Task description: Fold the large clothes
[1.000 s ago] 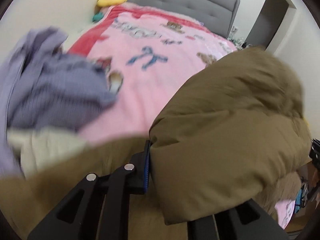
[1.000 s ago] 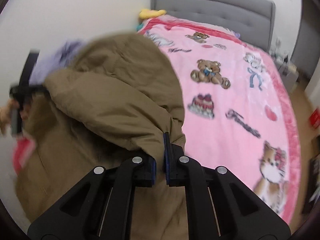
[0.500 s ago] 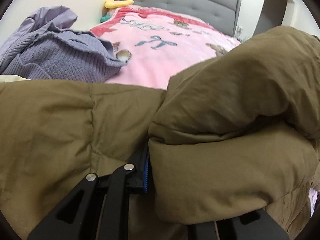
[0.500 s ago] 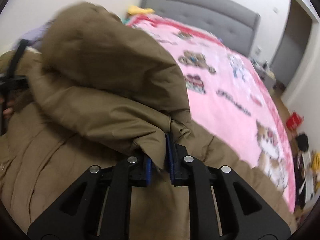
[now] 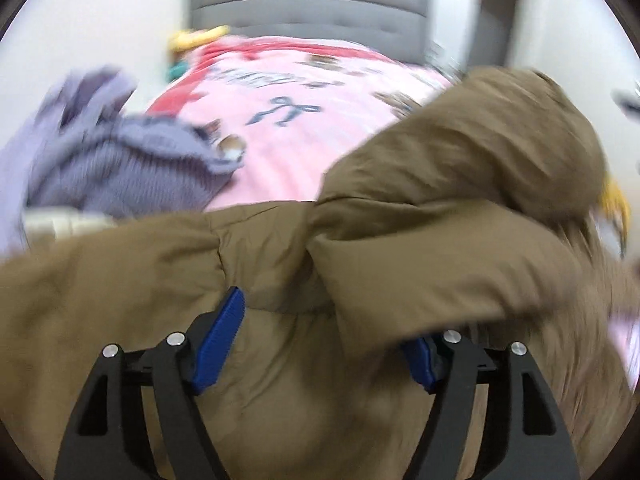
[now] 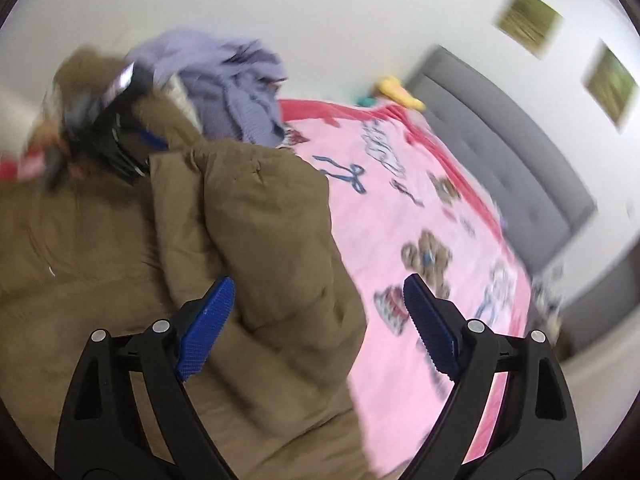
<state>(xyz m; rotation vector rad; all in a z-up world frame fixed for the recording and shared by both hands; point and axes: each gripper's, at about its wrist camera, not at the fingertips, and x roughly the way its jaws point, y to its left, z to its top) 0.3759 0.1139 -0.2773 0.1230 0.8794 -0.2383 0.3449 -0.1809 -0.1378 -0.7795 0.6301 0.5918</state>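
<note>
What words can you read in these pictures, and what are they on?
None can be read for sure.
Cursive writing on the pink blanket, near the blue bow: too blurred to read.
The same writing on that blanket in the right wrist view, beside the bow: also too blurred.
Brown coat, purple sweater, two framed pictures on the wall: no text visible.

My left hand-held gripper (image 5: 320, 344): two matte black fingers with triangular cut-outs, a pair of silver screw heads on each, ribbed blue pads (image 5: 222, 340) on the inner faces. My right hand-held gripper (image 6: 320, 324): same black frame, same silver screws, blue textured pads (image 6: 206, 326). Left unit, seen from the right camera, is a blurred black body with a blue edge.
</note>
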